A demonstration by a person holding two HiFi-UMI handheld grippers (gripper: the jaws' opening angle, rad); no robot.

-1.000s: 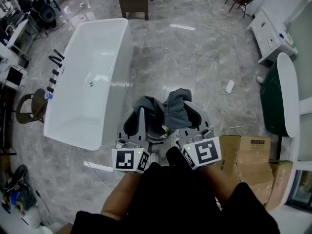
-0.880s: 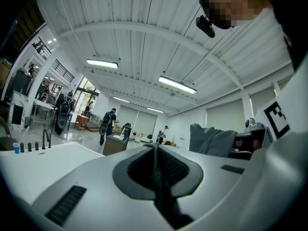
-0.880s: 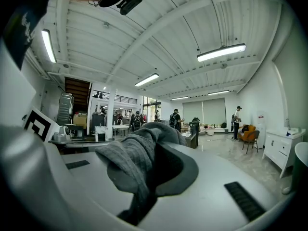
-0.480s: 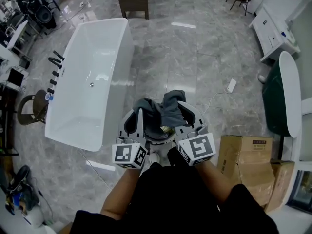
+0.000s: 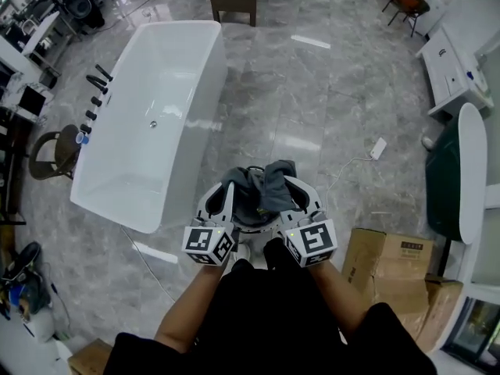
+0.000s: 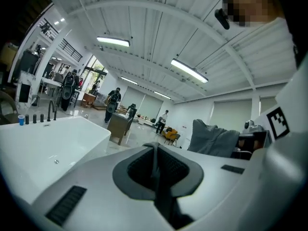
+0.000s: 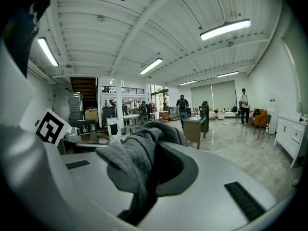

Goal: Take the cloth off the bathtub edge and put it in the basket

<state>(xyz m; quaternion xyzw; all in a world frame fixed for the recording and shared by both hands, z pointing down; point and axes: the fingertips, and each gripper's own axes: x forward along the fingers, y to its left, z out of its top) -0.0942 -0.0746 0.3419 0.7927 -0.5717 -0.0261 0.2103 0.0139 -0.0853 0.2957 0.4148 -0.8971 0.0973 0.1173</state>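
Cloth [image 5: 273, 182] lower, in R claw [image 7: 144, 184]

Left gripper [image 5: 226, 188] closed, empty; right gripper [image 5: 287, 184] clamping cloth [image 5: 269, 180].

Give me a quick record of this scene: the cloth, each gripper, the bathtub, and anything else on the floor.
cloth: grey, off the tub, bunched up between the two grippers
right gripper: shut on the cloth
left gripper: jaws together, nothing between them in its own view
bathtub: white, on the floor ahead and to the left
floor: cardboard boxes to the right
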